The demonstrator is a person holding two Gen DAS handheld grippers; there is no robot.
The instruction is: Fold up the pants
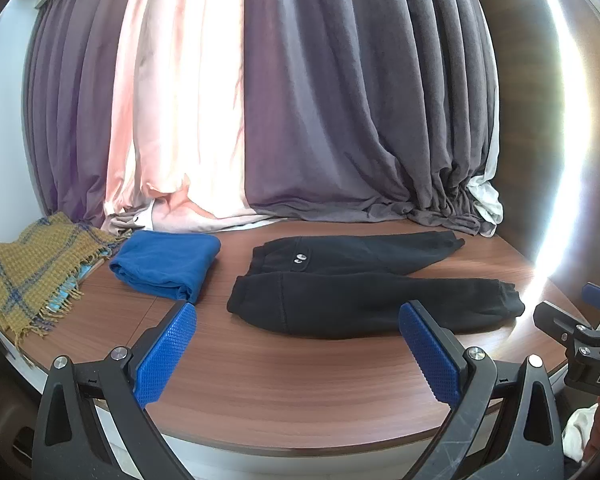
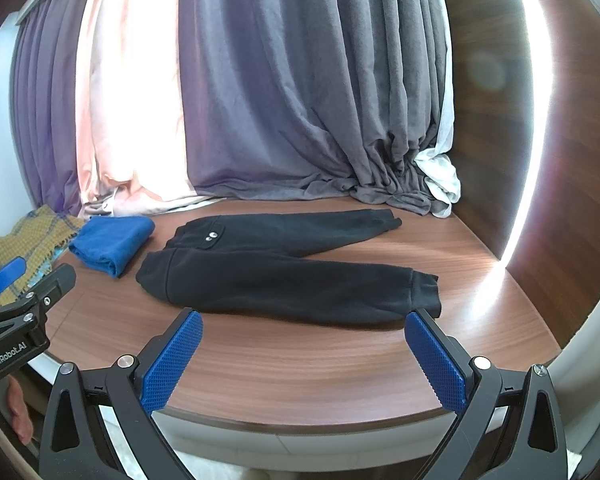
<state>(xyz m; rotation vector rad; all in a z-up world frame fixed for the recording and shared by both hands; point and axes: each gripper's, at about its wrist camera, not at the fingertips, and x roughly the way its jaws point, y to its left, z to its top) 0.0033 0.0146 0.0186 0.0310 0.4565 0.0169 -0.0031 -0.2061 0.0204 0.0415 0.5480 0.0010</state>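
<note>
Black pants [image 1: 364, 280] lie flat on the wooden table [image 1: 300, 376], waistband to the left, both legs stretched to the right with a gap between them; they also show in the right wrist view [image 2: 284, 272]. My left gripper [image 1: 298, 320] is open and empty, held just in front of the near leg, above the table's front edge. My right gripper [image 2: 304, 328] is open and empty, also in front of the near leg, further right. Each gripper shows at the edge of the other's view.
A folded blue cloth [image 1: 168, 260] lies left of the pants. A yellow plaid scarf [image 1: 32, 276] hangs over the table's left end. Purple, pink and grey curtains [image 1: 300, 100] pile on the table's back edge. A wooden wall panel [image 2: 540, 180] stands at the right.
</note>
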